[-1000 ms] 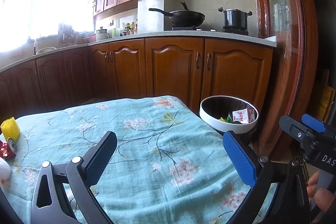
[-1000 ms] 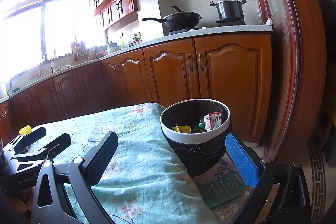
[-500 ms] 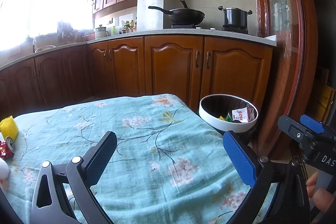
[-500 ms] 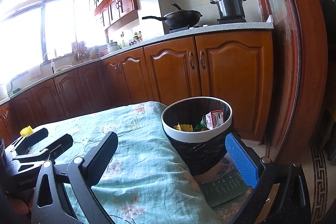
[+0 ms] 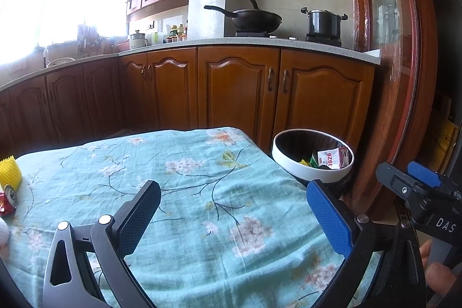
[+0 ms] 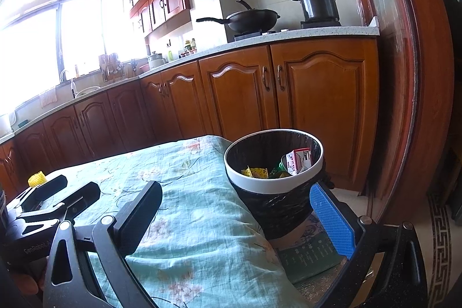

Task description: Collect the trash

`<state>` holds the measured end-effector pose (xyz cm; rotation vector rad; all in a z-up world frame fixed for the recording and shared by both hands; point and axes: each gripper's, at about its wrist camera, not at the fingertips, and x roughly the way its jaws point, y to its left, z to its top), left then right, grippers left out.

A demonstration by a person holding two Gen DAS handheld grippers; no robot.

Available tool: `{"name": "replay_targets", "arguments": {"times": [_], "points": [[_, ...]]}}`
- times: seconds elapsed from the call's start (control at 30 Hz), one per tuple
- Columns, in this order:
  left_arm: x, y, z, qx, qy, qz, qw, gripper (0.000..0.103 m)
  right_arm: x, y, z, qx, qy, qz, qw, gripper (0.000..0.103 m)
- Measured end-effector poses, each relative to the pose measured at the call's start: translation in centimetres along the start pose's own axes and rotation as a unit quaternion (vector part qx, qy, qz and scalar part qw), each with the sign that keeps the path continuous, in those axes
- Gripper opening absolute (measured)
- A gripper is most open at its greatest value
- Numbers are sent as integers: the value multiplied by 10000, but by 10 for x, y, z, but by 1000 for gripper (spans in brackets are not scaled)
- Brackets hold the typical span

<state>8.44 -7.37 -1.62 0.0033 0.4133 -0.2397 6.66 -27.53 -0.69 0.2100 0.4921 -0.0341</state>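
Note:
A white-rimmed trash bin lined with a black bag stands beside the table's right edge; it also shows in the right wrist view. Inside lie a red-and-white carton and yellow and green wrappers. On the table's far left are a yellow foam net and a crushed red can. My left gripper is open and empty over the floral cloth. My right gripper is open and empty just before the bin.
Wooden kitchen cabinets run behind the table. A wok and a pot sit on the stove. A wooden door frame stands at the right. A green booklet lies under the bin.
Both grippers stay open and empty. The views have shifted only slightly; the bin sits a little lower in the right wrist view.

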Motion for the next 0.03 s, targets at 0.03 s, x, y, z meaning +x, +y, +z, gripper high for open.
{"name": "replay_targets", "arguments": {"times": [0.03], "points": [[1,1,0,-16,19,-11,10000,102,2,1,0,-2,19,8,10000,103]]}}
